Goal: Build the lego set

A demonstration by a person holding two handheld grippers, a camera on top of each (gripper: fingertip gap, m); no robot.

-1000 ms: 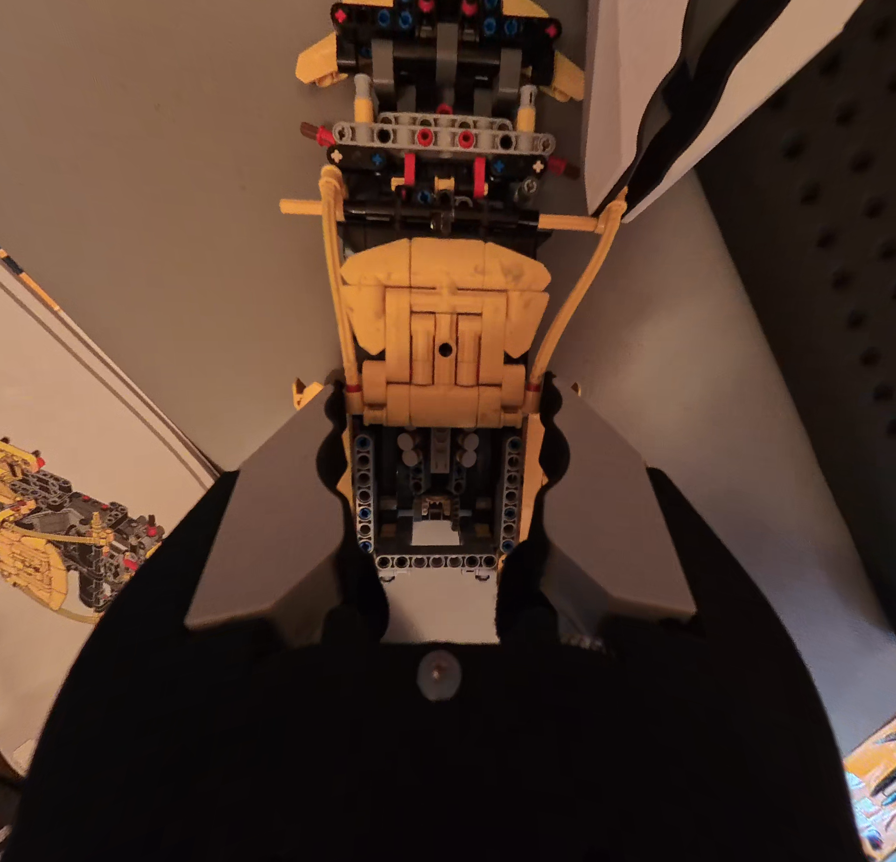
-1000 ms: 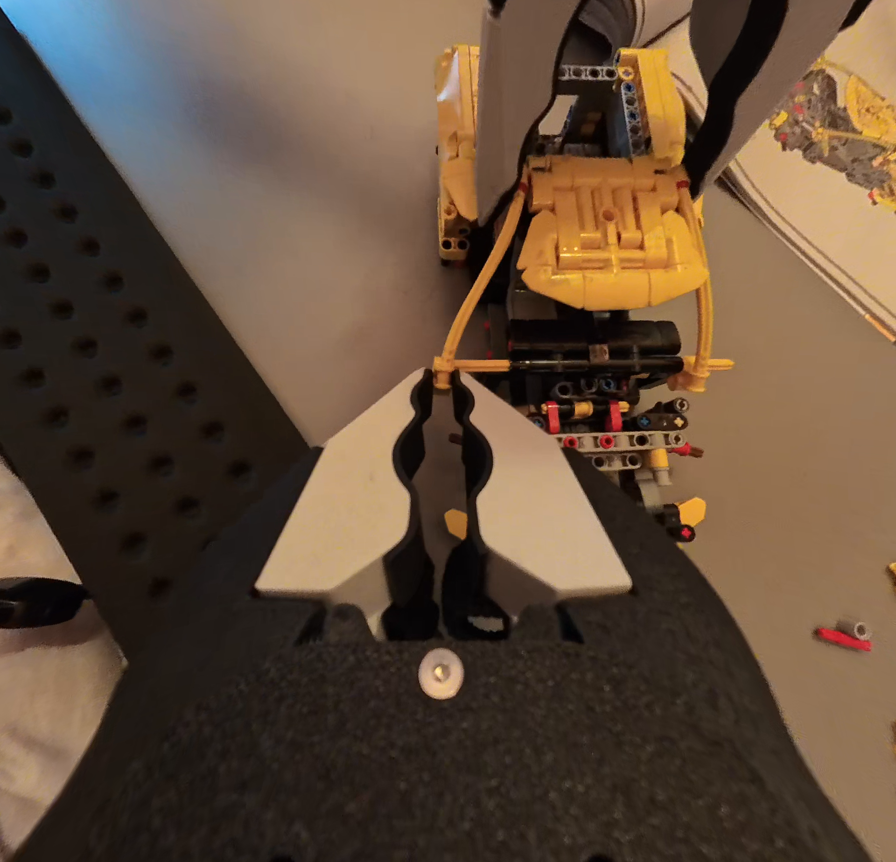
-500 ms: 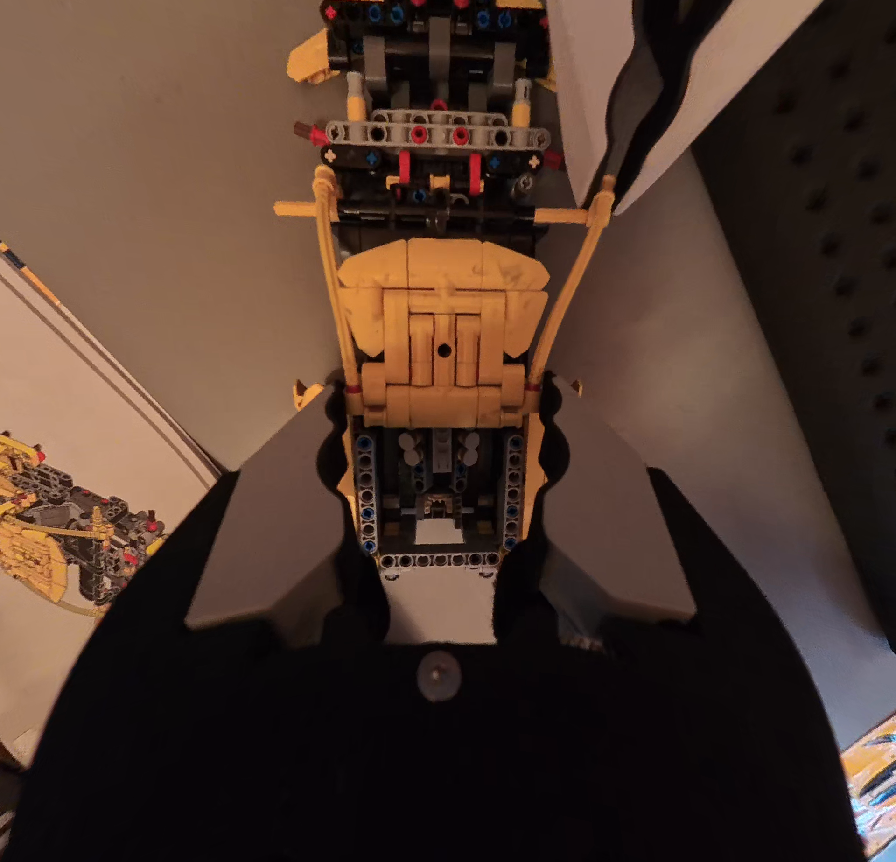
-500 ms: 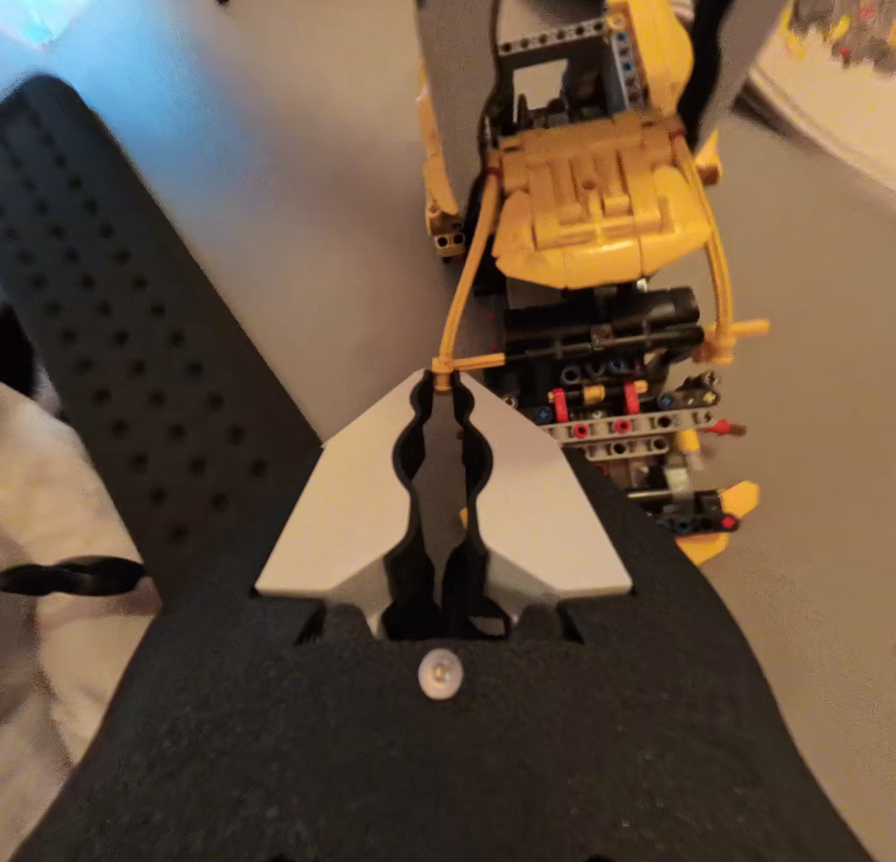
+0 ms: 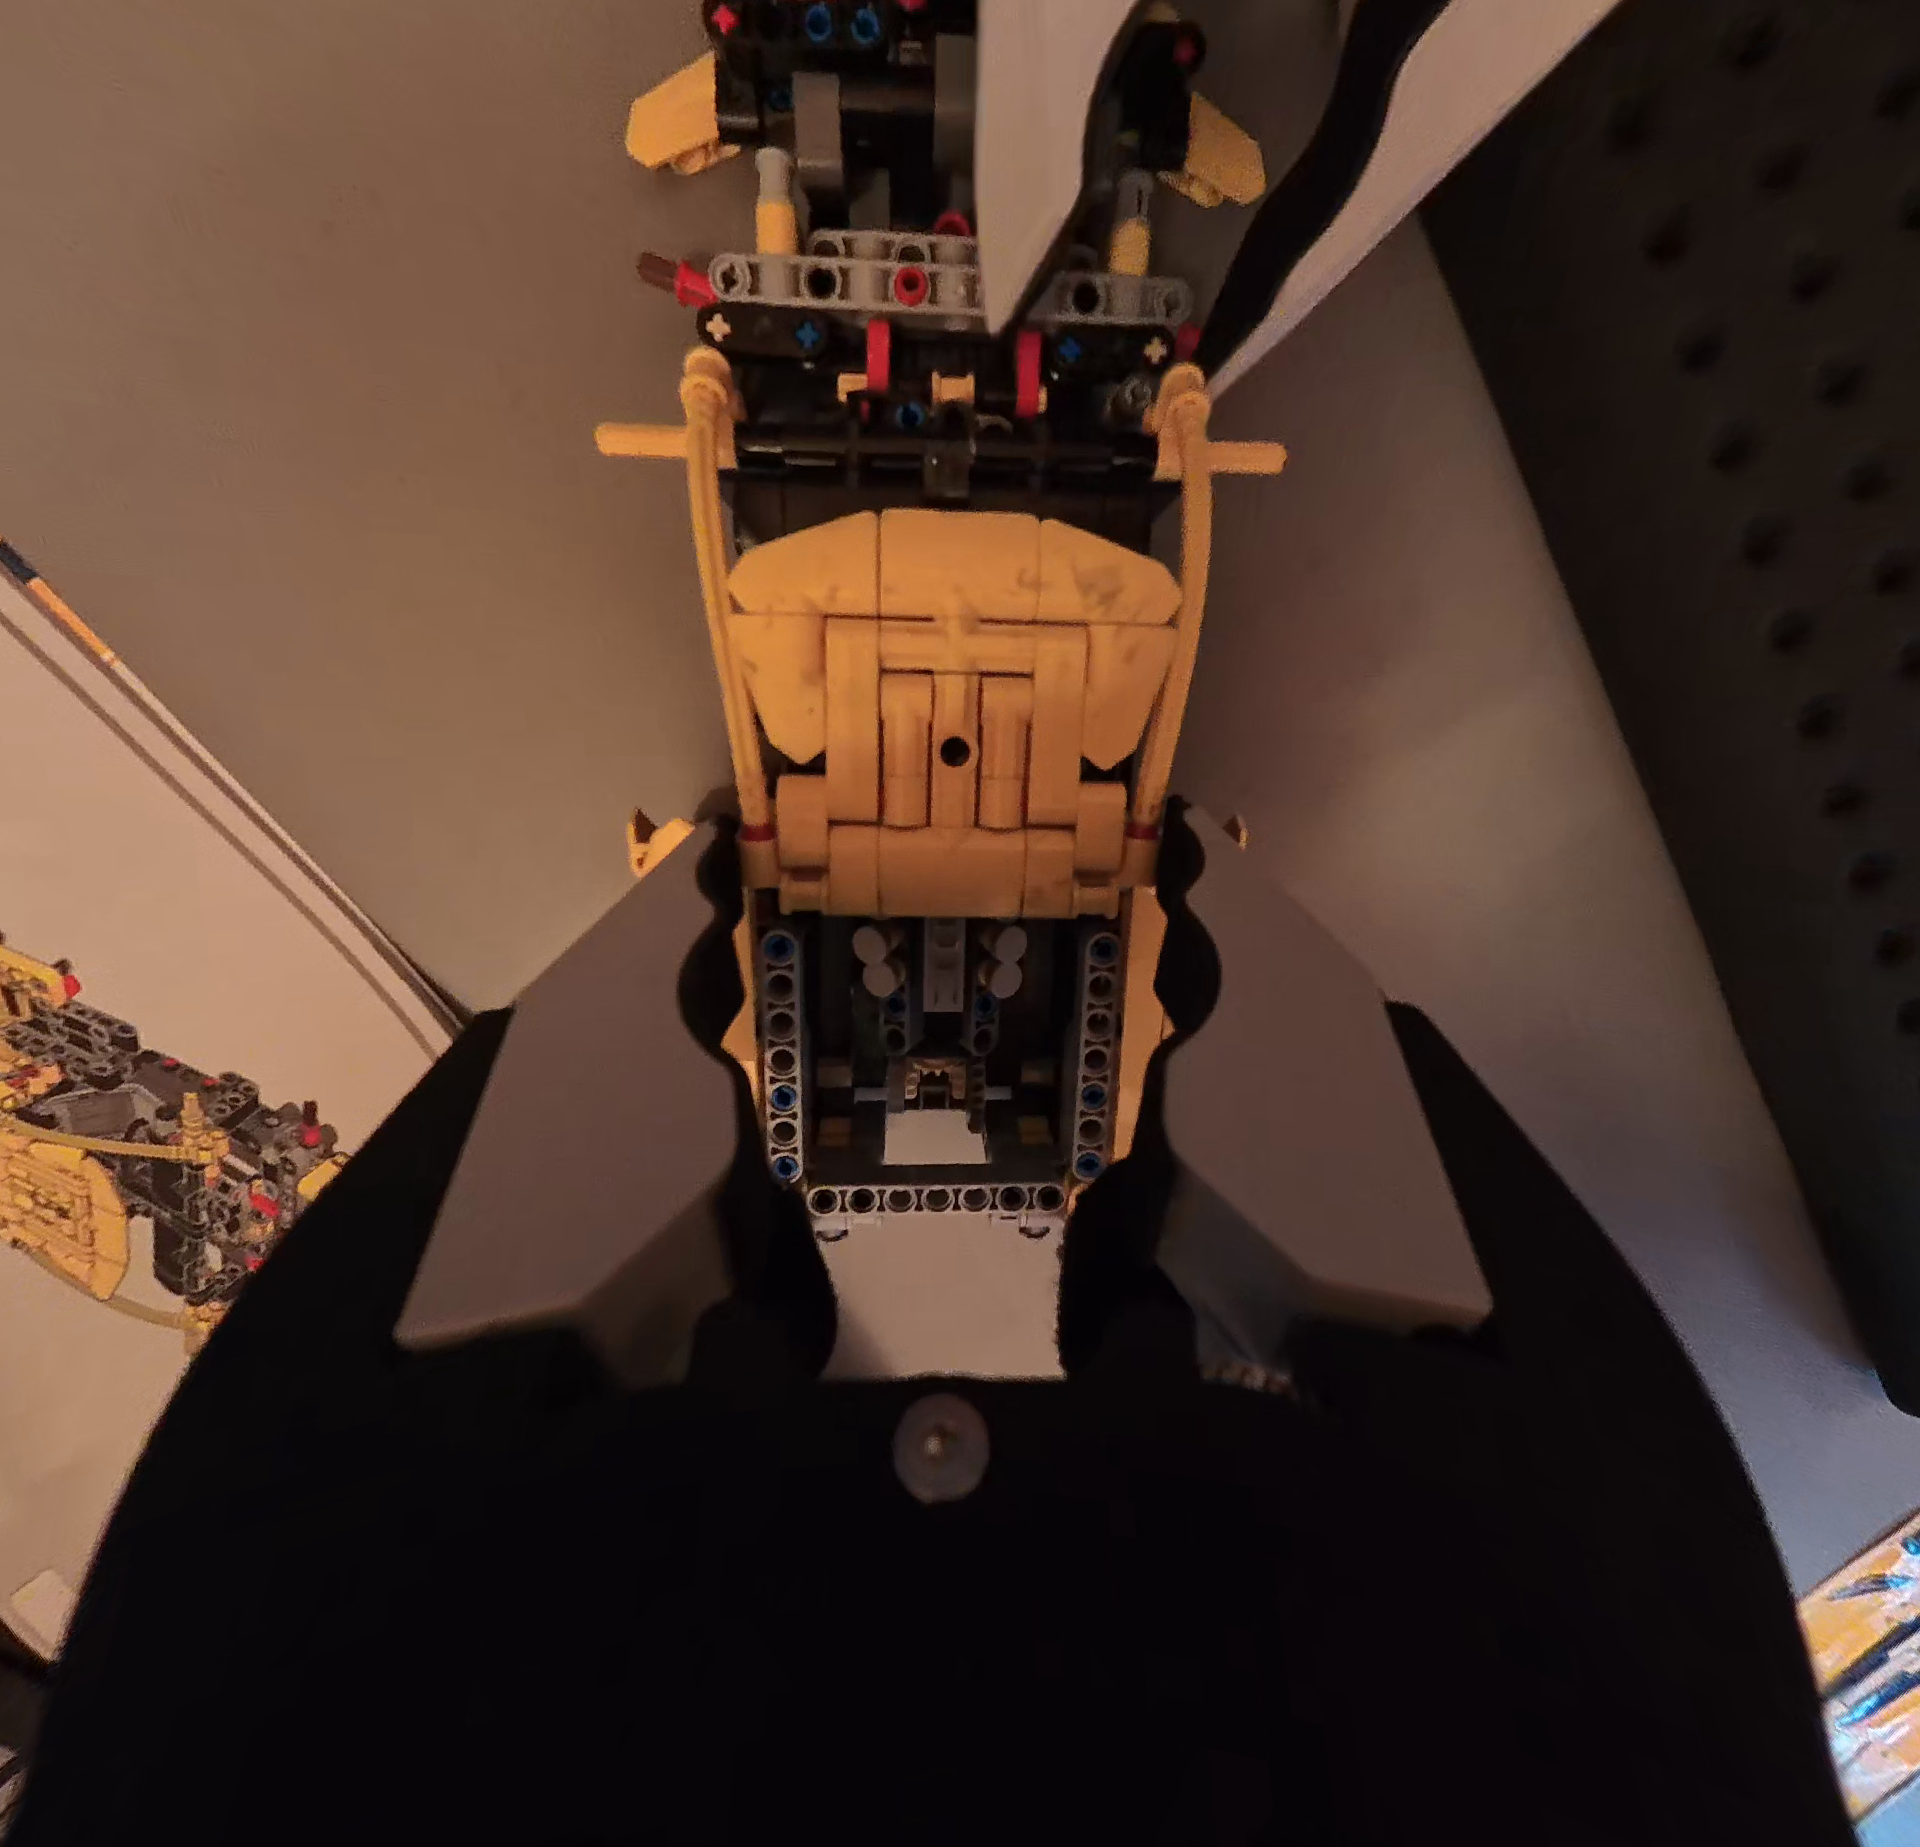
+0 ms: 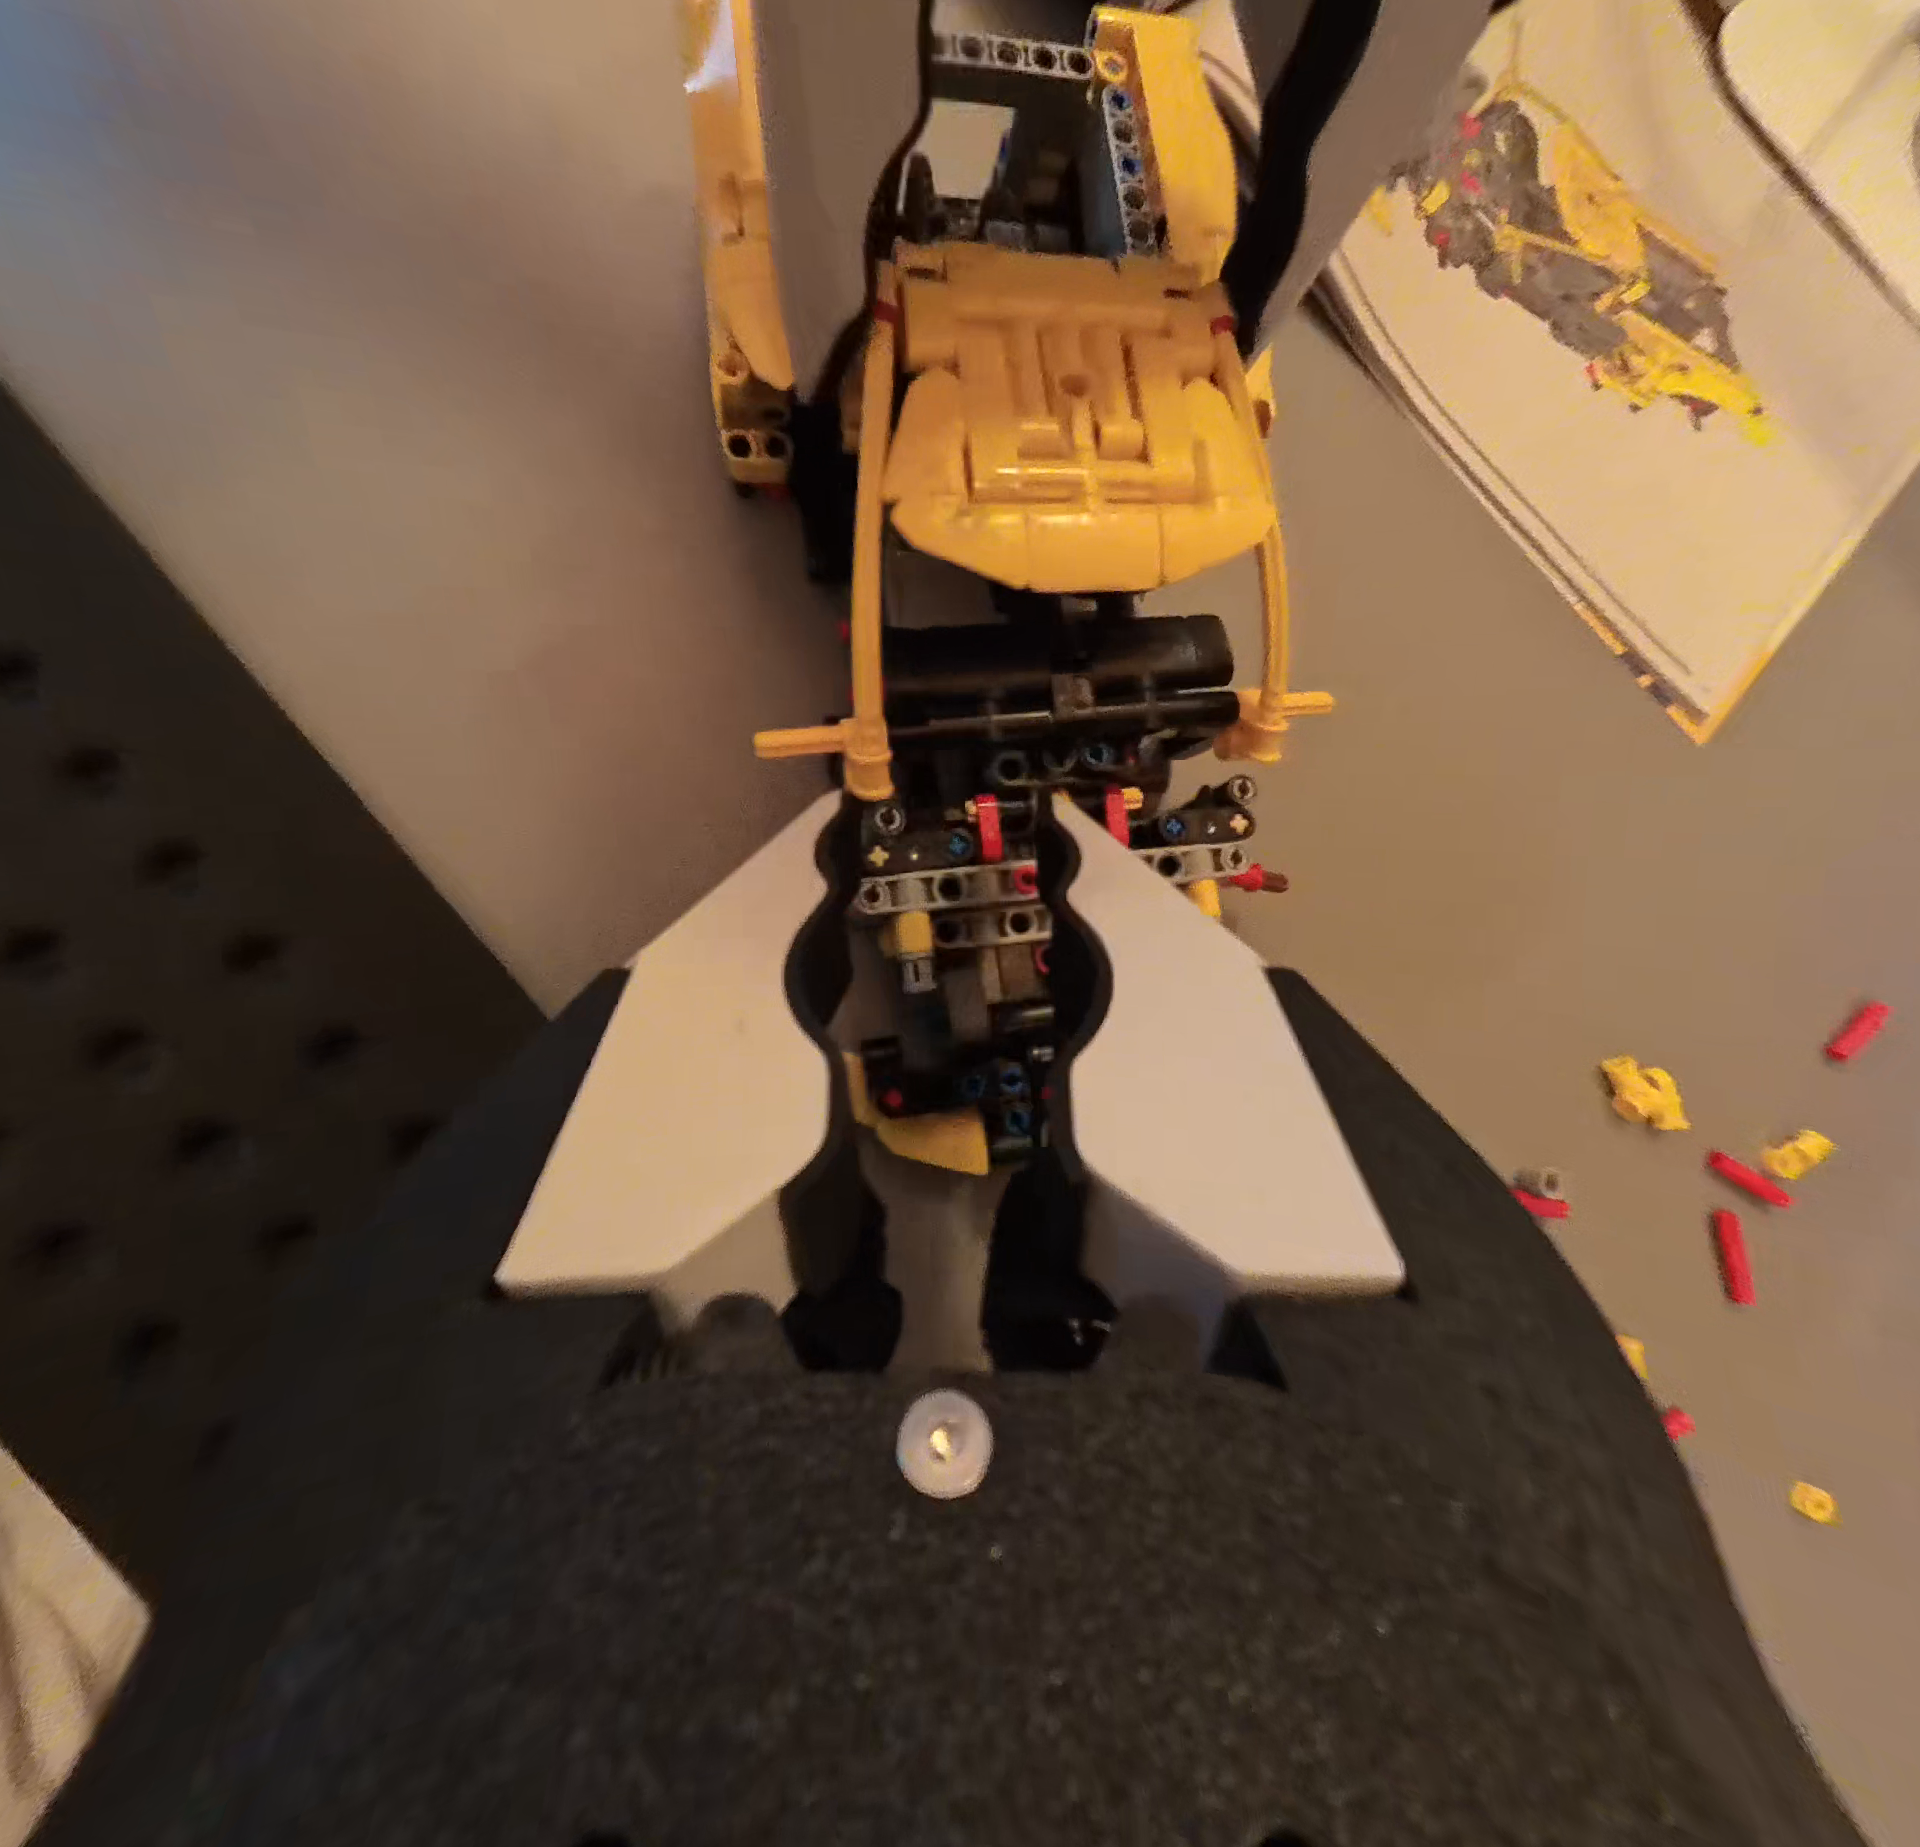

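Note:
A yellow and black lego car model (image 5: 956, 675) lies on the grey table. My left gripper (image 5: 951, 841) is shut on its rear frame, one finger on each side. In the right wrist view the model (image 6: 1070, 426) points toward me, with the left gripper (image 6: 1039, 358) at its far end. My right gripper (image 6: 951, 810) is open, and the model's black front section with red and blue pins sits between its fingers. It also shows in the left wrist view (image 5: 1107, 358), over the right half of the front. Thin yellow hoses (image 6: 868, 571) run along both sides.
An open instruction booklet (image 5: 156, 966) lies left of the model, and shows in the right wrist view (image 6: 1558, 291). Several loose red and yellow pieces (image 6: 1745, 1174) lie on the table. A black perforated board (image 5: 1714, 550) borders the other side (image 6: 156, 966). Some 8 cm of space lies between my two pairs of fingers.
My right gripper let go of the yellow hose end, opened, and moved sideways over the model's front section. The hose end now sits against the model. The left gripper kept its hold.

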